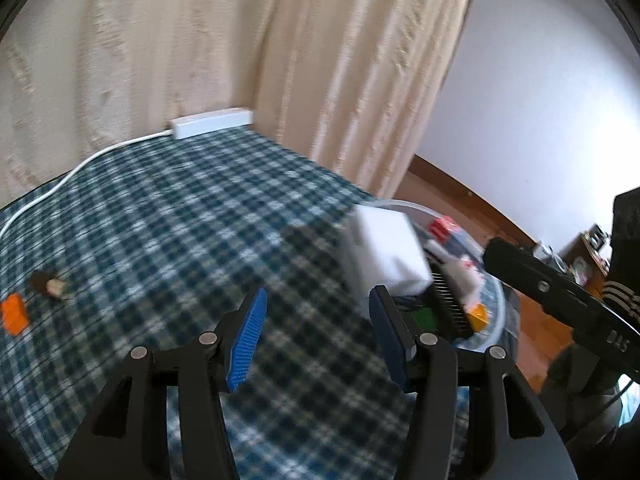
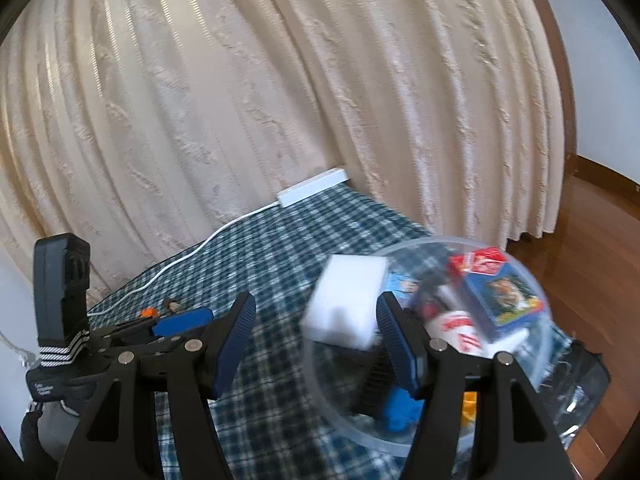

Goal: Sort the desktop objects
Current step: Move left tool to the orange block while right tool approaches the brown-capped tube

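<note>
A white foam block is blurred in mid-air over the left rim of a clear round bowl; it also shows in the right wrist view. The bowl holds card boxes, a blue toy and other small items. My left gripper is open and empty beside the block. My right gripper is open and empty, the block just ahead of its right finger. An orange brick and a small brown and tan piece lie far left on the checked cloth.
A white power strip with its cable lies at the table's back edge against a cream curtain. The table ends at the right, with wooden floor below. The left gripper shows at left in the right wrist view.
</note>
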Action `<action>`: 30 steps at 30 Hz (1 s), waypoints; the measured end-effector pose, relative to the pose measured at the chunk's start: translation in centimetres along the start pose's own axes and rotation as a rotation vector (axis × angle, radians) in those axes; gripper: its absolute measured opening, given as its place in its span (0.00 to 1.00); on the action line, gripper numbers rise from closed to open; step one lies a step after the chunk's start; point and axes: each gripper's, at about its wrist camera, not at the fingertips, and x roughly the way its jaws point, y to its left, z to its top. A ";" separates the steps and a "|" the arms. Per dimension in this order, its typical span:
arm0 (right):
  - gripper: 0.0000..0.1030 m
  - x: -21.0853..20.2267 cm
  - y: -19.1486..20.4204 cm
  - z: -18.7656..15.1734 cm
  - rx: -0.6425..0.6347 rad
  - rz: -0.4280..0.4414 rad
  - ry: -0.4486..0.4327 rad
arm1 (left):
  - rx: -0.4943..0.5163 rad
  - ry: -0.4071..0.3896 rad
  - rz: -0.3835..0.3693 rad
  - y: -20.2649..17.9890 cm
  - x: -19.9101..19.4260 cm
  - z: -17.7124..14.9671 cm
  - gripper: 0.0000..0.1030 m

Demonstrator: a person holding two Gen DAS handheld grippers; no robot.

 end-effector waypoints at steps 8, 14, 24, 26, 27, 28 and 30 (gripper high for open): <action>0.65 2.7 3.7 -0.3 -0.061 0.070 0.046 | -0.086 -0.022 0.115 5.9 -1.5 -0.3 0.55; 0.65 4.7 5.6 -0.7 -0.090 0.108 0.087 | -0.151 -0.030 0.189 10.3 -2.7 -1.2 0.55; 0.66 7.9 8.7 -1.0 -0.142 0.153 0.147 | -0.289 -0.050 0.319 17.6 -4.7 -2.7 0.55; 0.66 8.5 9.2 -1.0 -0.147 0.162 0.158 | -0.302 -0.051 0.344 18.4 -4.8 -2.8 0.55; 0.66 8.7 9.4 -1.0 -0.147 0.164 0.162 | -0.305 -0.049 0.354 18.6 -4.7 -2.9 0.55; 0.66 9.0 9.6 -1.0 -0.147 0.168 0.167 | -0.309 -0.048 0.366 19.0 -4.7 -2.9 0.55; 0.66 9.4 10.0 -1.0 -0.152 0.171 0.174 | -0.325 -0.046 0.389 19.8 -4.6 -3.1 0.55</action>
